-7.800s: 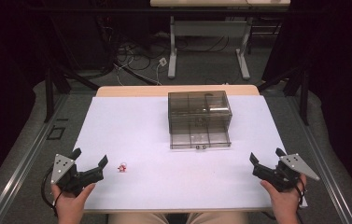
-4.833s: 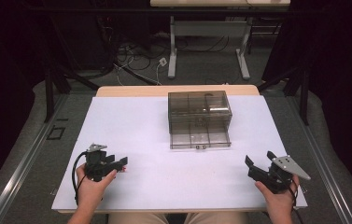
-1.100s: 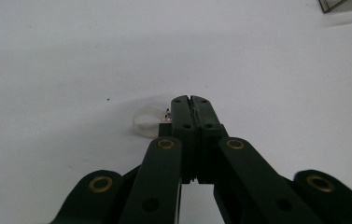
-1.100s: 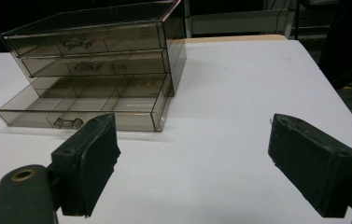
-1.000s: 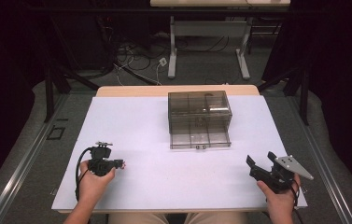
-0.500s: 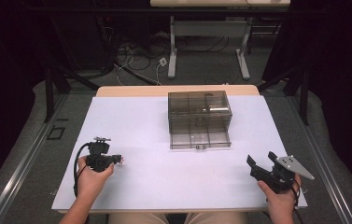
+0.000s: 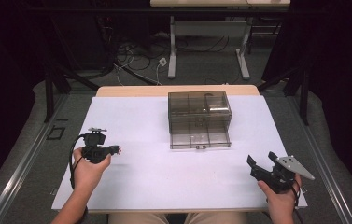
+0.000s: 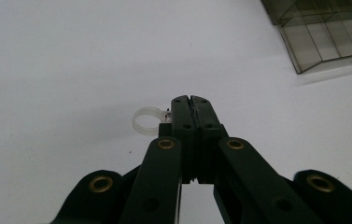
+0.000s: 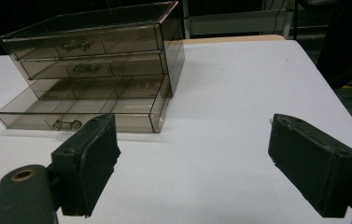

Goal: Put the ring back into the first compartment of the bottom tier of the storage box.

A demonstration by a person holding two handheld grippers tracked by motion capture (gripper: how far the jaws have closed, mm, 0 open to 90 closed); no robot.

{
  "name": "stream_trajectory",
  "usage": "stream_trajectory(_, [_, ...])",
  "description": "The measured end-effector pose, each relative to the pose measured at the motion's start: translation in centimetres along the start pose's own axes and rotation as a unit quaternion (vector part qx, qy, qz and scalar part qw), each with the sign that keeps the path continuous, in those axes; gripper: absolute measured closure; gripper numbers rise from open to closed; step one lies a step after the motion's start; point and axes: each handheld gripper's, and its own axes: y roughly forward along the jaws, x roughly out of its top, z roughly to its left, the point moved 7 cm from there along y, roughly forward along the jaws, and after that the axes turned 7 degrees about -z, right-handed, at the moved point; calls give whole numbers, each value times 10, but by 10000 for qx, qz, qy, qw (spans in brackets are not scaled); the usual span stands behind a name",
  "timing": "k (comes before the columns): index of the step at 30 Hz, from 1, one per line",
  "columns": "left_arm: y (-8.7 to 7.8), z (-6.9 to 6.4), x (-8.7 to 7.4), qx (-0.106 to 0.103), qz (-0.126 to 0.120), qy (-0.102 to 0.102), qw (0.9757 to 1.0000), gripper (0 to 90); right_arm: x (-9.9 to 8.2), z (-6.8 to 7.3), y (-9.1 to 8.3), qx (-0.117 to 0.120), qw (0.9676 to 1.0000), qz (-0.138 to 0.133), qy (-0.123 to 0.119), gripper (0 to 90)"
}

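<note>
The left gripper [image 8: 191, 103] is held above the white worktop [image 7: 155, 182] on the person's left side, its jaws pressed together and pinching a small item at the tips. In the left gripper view a translucent white ring [image 8: 146, 120] projects sideways from the clamped jaws, clear of the surface beneath; the part of the item inside the jaws is hidden. In the high view the same item appears as a pale speck with a reddish tint at the tips of the left gripper [image 7: 116, 150], pointing toward the middle of the worktop; its details are too small to tell there.

A smoky transparent drawer cabinet [image 7: 200, 108] stands at the far centre of the worktop, well apart from the held ring. Its bottom drawer [image 9: 78, 112] is pulled out toward the person and shows divided compartments; the two drawers above it are pushed in.

The right gripper [image 7: 263, 164] sits low at the near right corner of the worktop, jaws spread wide with nothing between them, aimed toward the cabinet.
</note>
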Motion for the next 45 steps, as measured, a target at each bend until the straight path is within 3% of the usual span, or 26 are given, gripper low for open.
stream_trajectory(11, [-10,-4,20,-51,-141,26,9999,900,0,0,0,-13,10000,22,17,154])
stream_trajectory(27, [-17,-23,55,-89,-286,219,9993,900,0,-1,0,11,10000,-8,31,155])
stream_trajectory(31, [-17,-25,59,-145,-205,250,9994,900,0,-1,0,15,10000,2,50,154])
stream_trajectory(45, [-5,-56,79,-360,-217,361,9985,900,0,-2,-1,-11,10000,23,83,155])
